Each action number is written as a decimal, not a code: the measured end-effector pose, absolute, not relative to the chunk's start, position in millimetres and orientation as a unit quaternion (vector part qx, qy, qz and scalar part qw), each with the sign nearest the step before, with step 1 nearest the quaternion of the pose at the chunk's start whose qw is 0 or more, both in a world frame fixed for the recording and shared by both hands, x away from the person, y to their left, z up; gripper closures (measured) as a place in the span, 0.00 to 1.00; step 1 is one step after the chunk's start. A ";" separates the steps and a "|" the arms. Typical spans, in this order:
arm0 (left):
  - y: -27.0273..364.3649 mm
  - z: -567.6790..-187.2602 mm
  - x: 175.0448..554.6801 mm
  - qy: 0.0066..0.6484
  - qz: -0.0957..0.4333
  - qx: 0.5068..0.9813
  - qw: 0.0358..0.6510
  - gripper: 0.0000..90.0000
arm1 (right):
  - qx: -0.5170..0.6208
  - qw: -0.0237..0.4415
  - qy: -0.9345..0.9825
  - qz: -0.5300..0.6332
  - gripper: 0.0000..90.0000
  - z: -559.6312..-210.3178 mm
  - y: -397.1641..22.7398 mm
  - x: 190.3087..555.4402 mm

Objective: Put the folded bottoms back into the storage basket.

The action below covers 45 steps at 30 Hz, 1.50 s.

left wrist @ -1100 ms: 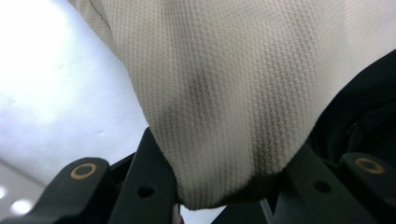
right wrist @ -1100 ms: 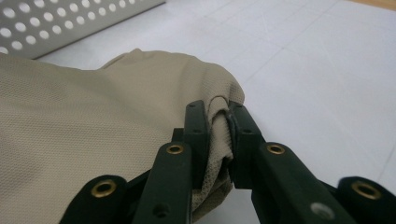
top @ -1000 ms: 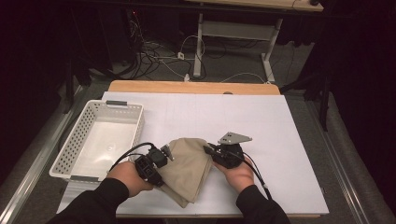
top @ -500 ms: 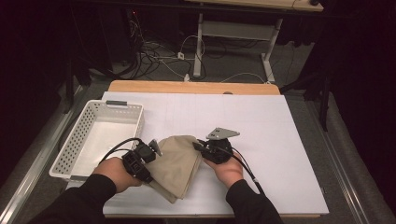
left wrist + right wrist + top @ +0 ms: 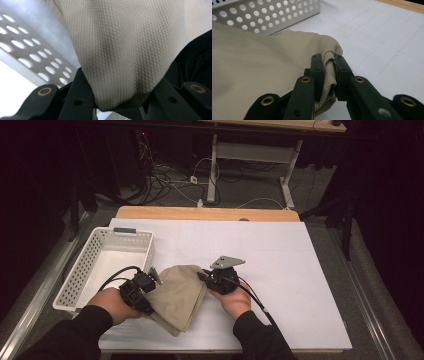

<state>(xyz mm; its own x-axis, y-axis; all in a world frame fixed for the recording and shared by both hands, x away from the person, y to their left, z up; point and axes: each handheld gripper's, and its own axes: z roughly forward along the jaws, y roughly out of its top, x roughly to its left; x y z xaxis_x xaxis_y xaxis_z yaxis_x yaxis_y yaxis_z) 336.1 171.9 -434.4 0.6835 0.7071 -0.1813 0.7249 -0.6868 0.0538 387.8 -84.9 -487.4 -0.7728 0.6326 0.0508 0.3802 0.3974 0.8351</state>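
A folded beige cloth (image 5: pixel 177 295) lies near the front of the white table, held at both sides. My left gripper (image 5: pixel 150 287) is shut on its left edge; in the left gripper view the beige cloth (image 5: pixel 125 55) hangs bunched between the two black jaws. My right gripper (image 5: pixel 204 276) is shut on the cloth's right edge. In the right gripper view its fingertips (image 5: pixel 320 65) pinch a fold of the beige cloth (image 5: pixel 257 75). A white perforated basket (image 5: pixel 95 270) stands just left of my left hand.
The basket wall (image 5: pixel 267 15) rises close behind the cloth in the right gripper view. The white gridded table top (image 5: pixel 290 270) stretches to the right and back. Its wooden strip (image 5: pixel 207 213) marks the far edge, with cables on the floor beyond.
Both hands have carried the cloth leftward across the table, closer to the basket. Both grips stayed the same.
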 end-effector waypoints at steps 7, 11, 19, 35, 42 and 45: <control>173.5 -433.1 337.1 0.390 -0.075 0.916 0.059 0.82 | 0.313 0.135 0.821 0.457 0.91 -488.9 -82.7 389.4; 173.1 -431.6 337.9 0.388 -0.078 0.917 0.057 0.82 | 0.312 0.136 0.821 0.458 0.91 -488.0 -82.7 389.4; 170.3 -422.4 338.8 0.381 -0.072 0.920 0.053 0.82 | 0.312 0.140 0.820 0.460 0.91 -479.1 -86.0 388.3; 174.4 -404.6 344.3 0.378 -0.063 0.923 0.049 0.82 | 0.307 0.145 0.814 0.471 0.90 -465.1 -83.9 391.7; 177.5 -395.0 346.4 0.375 -0.063 0.924 0.047 0.82 | 0.300 0.149 0.814 0.474 0.90 -457.1 -81.9 393.1; 178.4 -389.1 347.7 0.373 -0.060 0.925 0.045 0.82 | 0.301 0.150 0.813 0.476 0.90 -452.5 -81.3 393.2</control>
